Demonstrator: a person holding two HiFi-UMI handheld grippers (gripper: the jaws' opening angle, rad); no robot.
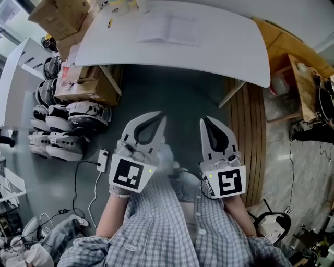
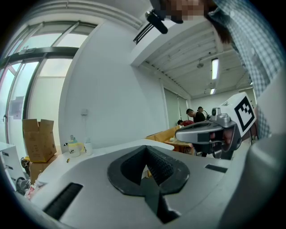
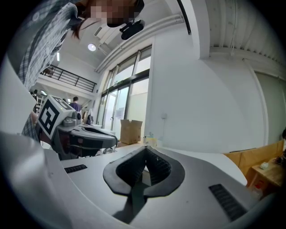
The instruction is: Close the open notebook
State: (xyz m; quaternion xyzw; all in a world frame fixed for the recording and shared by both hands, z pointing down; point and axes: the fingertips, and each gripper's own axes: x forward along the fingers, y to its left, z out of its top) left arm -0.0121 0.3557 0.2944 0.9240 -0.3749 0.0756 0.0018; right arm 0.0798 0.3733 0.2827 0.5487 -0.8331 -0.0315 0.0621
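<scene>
Far left, cardboard boxes (image 1: 57,15) and what look like white helmets (image 1: 62,122) crowd the floor beside the white table (image 1: 219,52). The left gripper (image 1: 158,119) is held low over the floor in front of the person, short of the table's near edge. Its jaws are pressed together with nothing between them, and its own view shows the dark pads meeting at the tip.

The open notebook (image 1: 169,28) lies flat on the table, toward the far side, pages up and well apart from both grippers. A few small bottles (image 1: 124,5) stand beyond it to the left. The right gripper (image 1: 205,121) hangs just beside the left one, roughly level, and its jaws are likewise closed and empty. Wooden planks (image 1: 245,135) line the floor on the right.

This looks like the approach: the notebook is untouched and fully open. The next move calls for carrying the grippers forward over the table. One closed tip can then slip under the outer edge of one half and fold it across the spine, while the other gripper steadies the opposite half.
</scene>
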